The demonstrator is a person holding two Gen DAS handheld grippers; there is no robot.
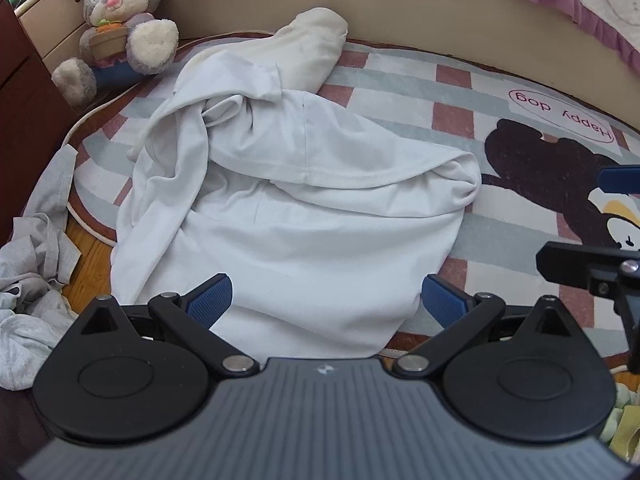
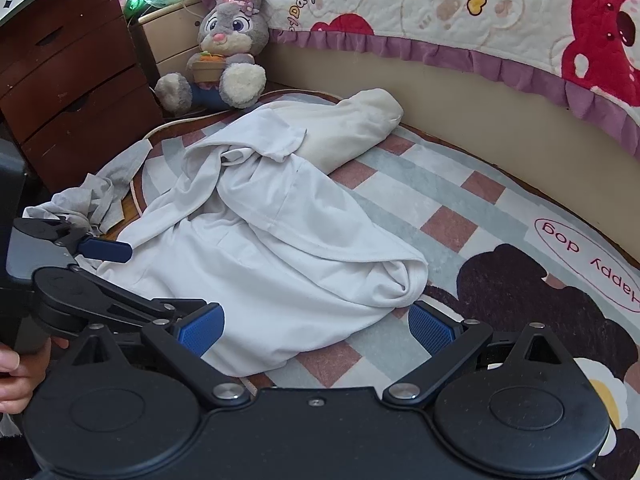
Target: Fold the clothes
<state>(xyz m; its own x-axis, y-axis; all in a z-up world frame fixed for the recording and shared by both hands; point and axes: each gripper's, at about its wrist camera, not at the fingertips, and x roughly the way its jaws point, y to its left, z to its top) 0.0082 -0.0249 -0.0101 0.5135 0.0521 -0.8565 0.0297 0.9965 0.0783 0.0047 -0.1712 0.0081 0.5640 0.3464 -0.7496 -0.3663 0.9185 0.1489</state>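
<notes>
Crumpled white cotton garment [image 1: 288, 208] lying in a loose heap on a checked pink, grey and white rug [image 1: 404, 92] printed with a dark cartoon dog; this rug serves as the landmark. The garment occupies the rug's middle, one sleeve-like end reaching toward the rug's far edge, where a cream bed base [image 2: 460, 92] rises under a quilted bedspread with a purple ruffle [image 2: 500, 12].

Left gripper [image 1: 326, 300]: level and low, pointing across the rug at the near hem of the garment; its blue-padded fingers [image 1: 210, 300] stand wide apart, straddling the hem and gripping nothing. In the right wrist view a bare hand [image 2: 16, 376] is wrapped around this gripper's handle.

Right gripper [image 2: 316, 330]: beside the left one, tilted slightly down over the rug's near edge, fingers [image 2: 200, 330] spread wide and empty, the garment's near corner lying between them.

Off the rug's left edge, a rumpled grey cloth [image 1: 32, 280] lies on wooden floor [image 1: 88, 264]. At the rug's far left corner sits a grey plush rabbit [image 2: 226, 44], next to a dark brown wooden drawer chest [image 2: 76, 76].
</notes>
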